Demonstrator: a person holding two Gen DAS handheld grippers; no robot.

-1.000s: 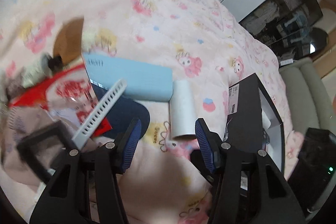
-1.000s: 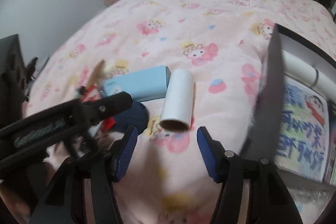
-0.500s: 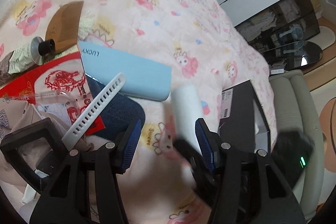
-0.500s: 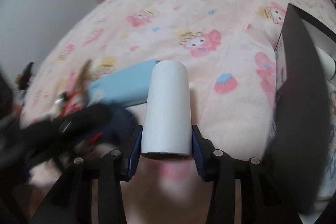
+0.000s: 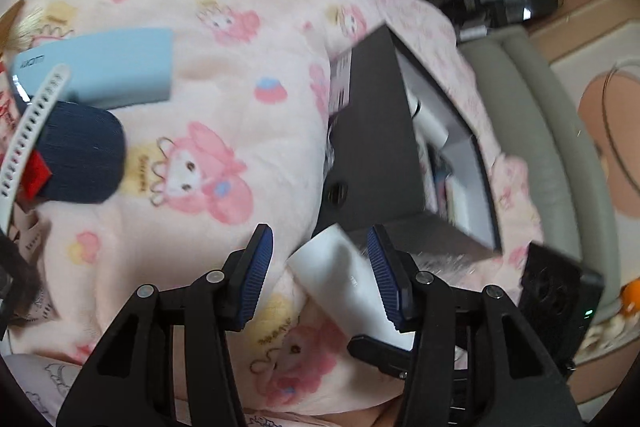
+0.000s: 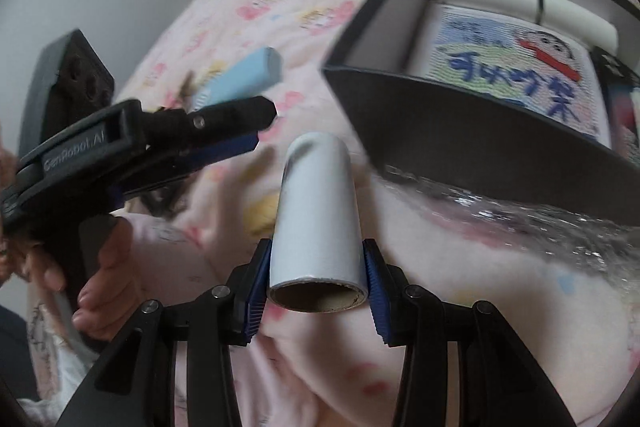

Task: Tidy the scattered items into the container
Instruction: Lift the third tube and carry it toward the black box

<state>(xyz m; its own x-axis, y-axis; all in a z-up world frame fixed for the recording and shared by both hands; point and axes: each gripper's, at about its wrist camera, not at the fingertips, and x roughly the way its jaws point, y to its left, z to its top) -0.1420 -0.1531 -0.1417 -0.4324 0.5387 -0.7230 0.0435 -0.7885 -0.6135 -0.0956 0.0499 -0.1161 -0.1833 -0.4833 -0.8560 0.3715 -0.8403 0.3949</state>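
My right gripper is shut on a white paper roll and holds it lifted over the pink bedspread, just left of the black box. The roll also shows in the left wrist view, low between the fingers of my left gripper, which is open and empty. The black box lies right of it and holds a printed pack and a white tube. A light blue case, a dark blue pouch and a white comb lie at the left.
The left gripper and the hand holding it show at the left of the right wrist view. Clear crinkled plastic lies in front of the box. A grey sofa and a black device stand right of the bed.
My right gripper closed on the white roll, lifted it off the bedspread and carried it right toward the box. My left gripper swung right, so the scattered items slid to its left.
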